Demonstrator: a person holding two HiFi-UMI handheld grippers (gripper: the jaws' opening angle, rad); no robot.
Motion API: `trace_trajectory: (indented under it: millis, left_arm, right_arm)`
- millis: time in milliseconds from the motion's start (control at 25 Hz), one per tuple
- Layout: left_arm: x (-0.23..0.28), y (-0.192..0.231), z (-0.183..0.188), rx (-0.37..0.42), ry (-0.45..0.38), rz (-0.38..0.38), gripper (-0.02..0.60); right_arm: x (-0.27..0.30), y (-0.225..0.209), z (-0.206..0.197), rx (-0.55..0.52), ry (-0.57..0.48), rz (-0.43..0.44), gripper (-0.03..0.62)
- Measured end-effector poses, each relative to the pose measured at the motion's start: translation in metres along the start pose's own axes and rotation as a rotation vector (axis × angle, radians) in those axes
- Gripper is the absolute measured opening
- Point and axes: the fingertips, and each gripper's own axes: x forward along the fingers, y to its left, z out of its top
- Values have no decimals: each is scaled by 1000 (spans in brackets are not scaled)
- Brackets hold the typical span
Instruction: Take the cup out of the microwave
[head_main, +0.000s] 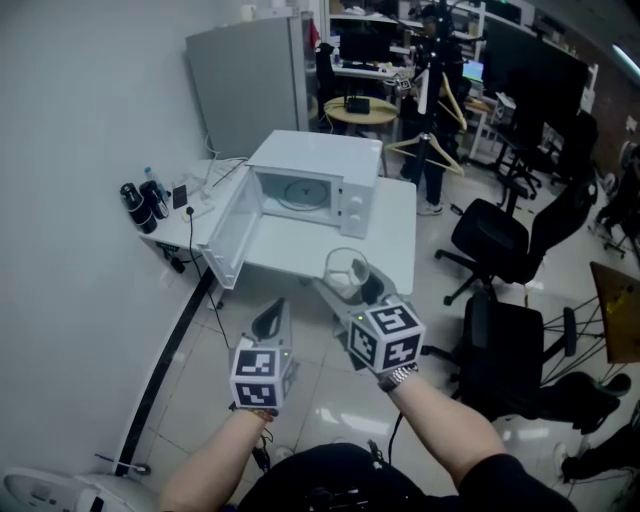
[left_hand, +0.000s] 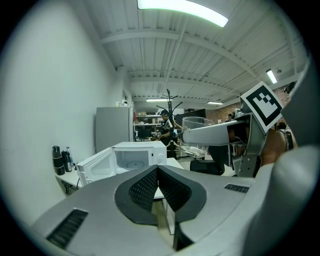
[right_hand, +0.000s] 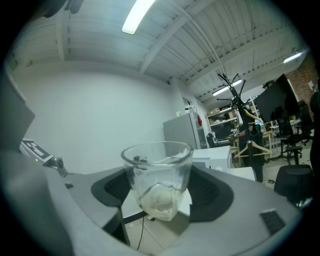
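The white microwave (head_main: 312, 178) stands on a white table (head_main: 398, 235) with its door (head_main: 232, 238) swung wide open to the left and its inside bare. A clear glass cup (head_main: 346, 268) hangs in the air in front of the table, upright, with my right gripper (head_main: 350, 282) shut on it. In the right gripper view the cup (right_hand: 158, 176) sits between both black pads. My left gripper (head_main: 271, 320) is lower left of the cup, shut and empty; its pads (left_hand: 145, 187) meet. From there I see the microwave (left_hand: 134, 156) and the cup (left_hand: 196, 134).
Dark bottles (head_main: 141, 205) and cables lie on a small side table by the left wall. A grey cabinet (head_main: 250, 85) stands behind the microwave. Office chairs (head_main: 497, 243) crowd the right side, with a coat stand (head_main: 430, 110) and a round table (head_main: 361, 113) beyond.
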Motion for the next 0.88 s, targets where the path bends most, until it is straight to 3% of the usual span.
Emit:
trace_trajectory:
  millis: [880]
  left_arm:
    - [-42,38,-9,-4,-12,-33,-5]
  right_arm:
    - [-16,64,-16,-13,25,-29,368]
